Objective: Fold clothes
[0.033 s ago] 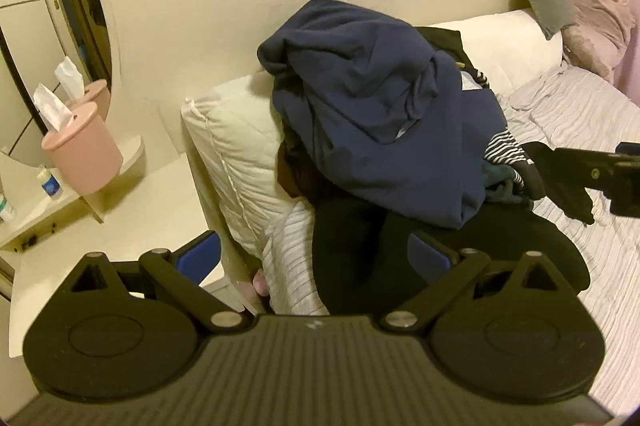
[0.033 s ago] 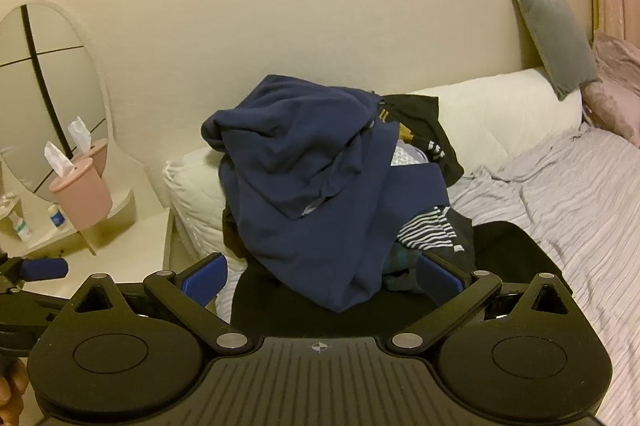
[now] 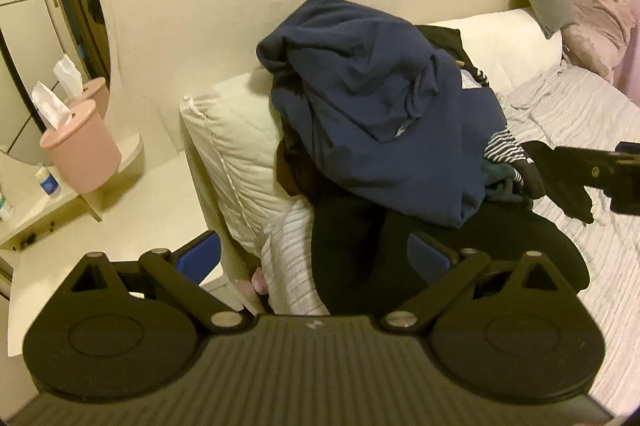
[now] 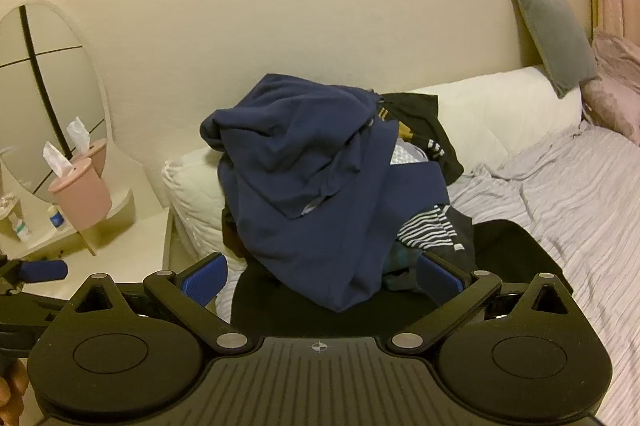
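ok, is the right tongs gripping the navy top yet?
No. The right tongs are open and empty, short of the navy top on the pile.

Clothes pile (image 4: 332,194): unfolded, heaped on bed against white pillow. Navy top (image 3: 384,114) crumpled, draped over the rest. Black garment (image 4: 288,302) spread flat underneath at front. Striped item (image 4: 428,228) right side, w/ possibly a teal piece below.

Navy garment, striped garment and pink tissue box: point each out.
Navy garment (image 4: 320,186), right wrist view, middle of its draped front.
Striped garment (image 4: 428,232), right wrist view, its exposed striped patch.
Pink tissue box (image 3: 82,156), left wrist view, its side wall.
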The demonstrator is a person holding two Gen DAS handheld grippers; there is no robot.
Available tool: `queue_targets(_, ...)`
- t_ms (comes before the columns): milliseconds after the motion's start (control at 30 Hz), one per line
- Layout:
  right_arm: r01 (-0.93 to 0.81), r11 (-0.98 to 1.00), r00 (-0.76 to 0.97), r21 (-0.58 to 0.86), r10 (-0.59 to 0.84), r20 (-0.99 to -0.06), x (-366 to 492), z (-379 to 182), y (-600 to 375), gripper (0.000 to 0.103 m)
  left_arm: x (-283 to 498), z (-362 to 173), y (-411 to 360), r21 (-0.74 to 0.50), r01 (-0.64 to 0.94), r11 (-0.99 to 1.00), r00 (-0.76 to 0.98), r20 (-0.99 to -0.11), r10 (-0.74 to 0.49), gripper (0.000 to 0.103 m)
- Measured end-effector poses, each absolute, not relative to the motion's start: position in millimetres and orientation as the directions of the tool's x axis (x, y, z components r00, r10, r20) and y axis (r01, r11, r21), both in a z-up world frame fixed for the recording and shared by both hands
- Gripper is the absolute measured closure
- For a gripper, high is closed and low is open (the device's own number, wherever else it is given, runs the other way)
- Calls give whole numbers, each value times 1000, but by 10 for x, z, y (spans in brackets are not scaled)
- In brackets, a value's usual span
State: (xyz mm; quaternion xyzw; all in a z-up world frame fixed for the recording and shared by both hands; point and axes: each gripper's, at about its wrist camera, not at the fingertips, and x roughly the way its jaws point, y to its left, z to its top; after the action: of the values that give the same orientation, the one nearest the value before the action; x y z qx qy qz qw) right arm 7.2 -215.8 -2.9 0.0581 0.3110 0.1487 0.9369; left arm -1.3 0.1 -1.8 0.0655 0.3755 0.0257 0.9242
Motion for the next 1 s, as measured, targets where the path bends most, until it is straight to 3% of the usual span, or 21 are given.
queue_targets(1000, -243, 946, 748, 214, 324, -580, 203, -146, -2124, 0, 65, -143, 4, 137, 43, 990, 693, -717, 69, 5)
